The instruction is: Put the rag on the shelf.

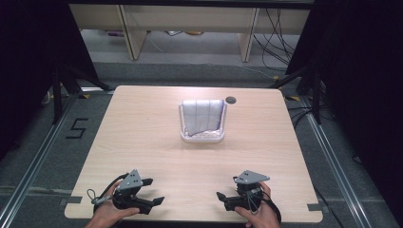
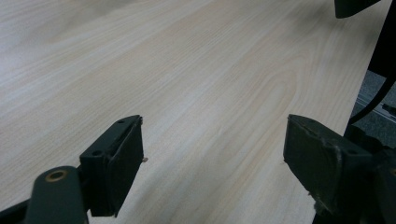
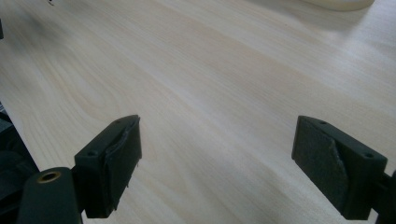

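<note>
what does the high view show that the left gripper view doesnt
High view alone: a clear container with a folded white cloth in it at the table's middle, both hands with the left gripper and right gripper at the near edge, and the floor around. Left gripper view alone: a close look between that gripper's open jaws, nothing between them, low over bare wood. Both share the light wooden table.

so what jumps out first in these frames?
A clear container with a white cloth draped in it stands at the table's middle, toward the far edge. At the near edge, the left gripper and right gripper rest apart, both open with nothing between their jaws.
</note>
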